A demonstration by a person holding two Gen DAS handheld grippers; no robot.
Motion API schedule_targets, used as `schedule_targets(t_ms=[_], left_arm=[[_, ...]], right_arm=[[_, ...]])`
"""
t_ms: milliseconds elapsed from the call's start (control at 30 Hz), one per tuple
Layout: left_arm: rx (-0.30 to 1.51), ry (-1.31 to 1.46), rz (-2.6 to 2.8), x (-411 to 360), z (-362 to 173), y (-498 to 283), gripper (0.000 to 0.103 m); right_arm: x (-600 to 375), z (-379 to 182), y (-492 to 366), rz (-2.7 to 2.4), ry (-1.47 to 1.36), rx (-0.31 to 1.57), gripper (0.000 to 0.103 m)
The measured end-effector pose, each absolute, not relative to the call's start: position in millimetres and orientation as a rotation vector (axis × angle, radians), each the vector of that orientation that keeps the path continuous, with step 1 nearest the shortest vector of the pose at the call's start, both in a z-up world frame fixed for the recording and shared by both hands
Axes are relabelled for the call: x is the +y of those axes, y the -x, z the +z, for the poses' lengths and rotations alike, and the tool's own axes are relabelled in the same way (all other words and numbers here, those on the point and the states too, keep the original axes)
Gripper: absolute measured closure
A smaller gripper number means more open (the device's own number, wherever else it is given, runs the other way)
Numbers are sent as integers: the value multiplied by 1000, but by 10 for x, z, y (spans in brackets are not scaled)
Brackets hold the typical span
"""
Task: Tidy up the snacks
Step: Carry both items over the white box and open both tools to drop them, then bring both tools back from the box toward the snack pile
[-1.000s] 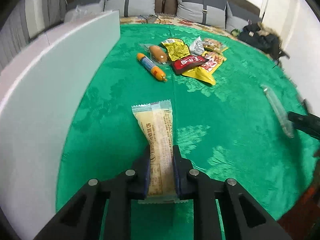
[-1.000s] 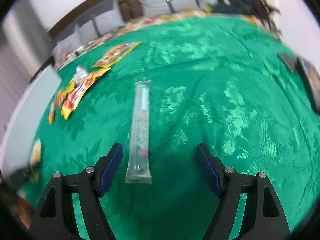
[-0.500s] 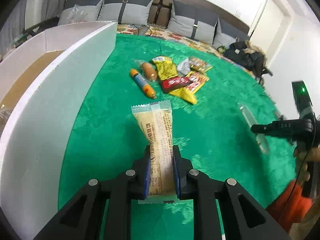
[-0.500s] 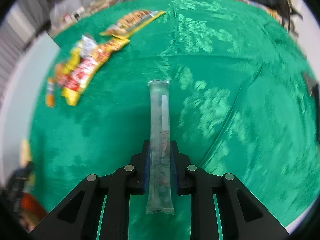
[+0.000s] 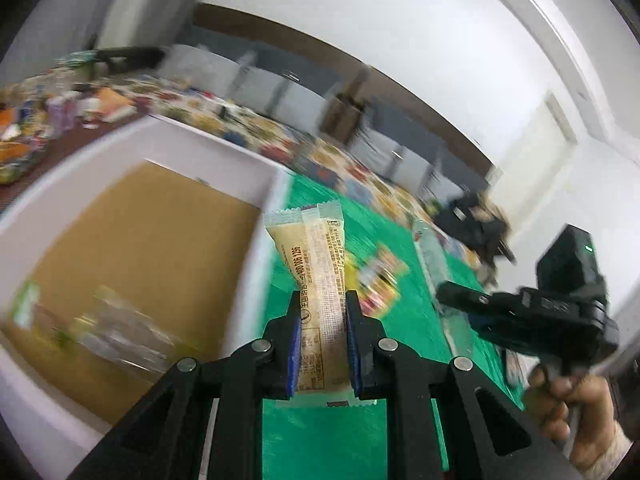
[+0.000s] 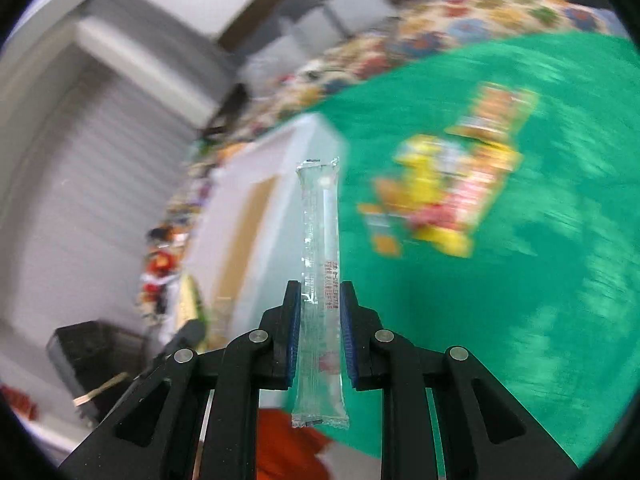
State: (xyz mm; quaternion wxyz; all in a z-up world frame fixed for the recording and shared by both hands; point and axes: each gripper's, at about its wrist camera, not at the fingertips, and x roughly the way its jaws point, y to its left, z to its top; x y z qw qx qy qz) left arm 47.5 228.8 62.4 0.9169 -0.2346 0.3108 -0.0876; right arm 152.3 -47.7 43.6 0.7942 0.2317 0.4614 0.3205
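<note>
Green patterned cloth (image 6: 540,280), grey sofa cushions (image 5: 276,88), dark bag (image 5: 476,220), white door (image 5: 536,160), colourful mat (image 6: 460,16)

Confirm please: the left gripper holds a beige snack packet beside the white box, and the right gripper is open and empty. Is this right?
Not quite. In the right wrist view, the right gripper is shut on a long clear packet. The rest stands: the left gripper holds the beige snack packet beside the white box.

1. The white box (image 5: 256,168) stands open-topped; its brown floor lies bare at the far end, with clear wrappers (image 5: 120,332) on the near part
2. Its white wall rises between the box floor and the green cloth (image 6: 540,320)
3. A blurred snack pile (image 6: 448,196) occupies the cloth beside the box; the rest lies bare
</note>
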Motion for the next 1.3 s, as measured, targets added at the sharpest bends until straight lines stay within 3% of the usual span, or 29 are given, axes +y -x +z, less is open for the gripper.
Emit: schedule_targets(t_ms=[167,367,400,433,467,500,533,800,1033,1300], left_arm=[[673,495,29,3052,496,-541,85],[770,446,198,3424,115,-504,82],[786,442,218,3420,52,-500,73],[810,439,243,3432,-32,-491,51],[820,437,257,3441,-87,-508,39],[818,434,279,3454,-130,-463,23],[806,431,295,3445,-144,-419,21],[718,421,207,2867,174,-462,20],[695,254,-56,1533,499,-672,4],[957,55,-248,-23,-429,-1161,4]], right_arm=[[518,574,-1564,820,-447,999,83],[1313,239,-1579,848,-377,1091,82],[1338,186,-1570,850,-367,1106,79],[1385,98,-1589,842,-342,1125,76],[1393,54,-1594,833,-325,1132,72],[1361,36,-1573,828,-314,1129,56],[1315,34,-1572,825,-310,1119,41],[103,-45,-1391,603,-34,889,32],[-1488,-821,-1343,245,121,909,32],[-2619,-1120,-1362,26,12,887,32]])
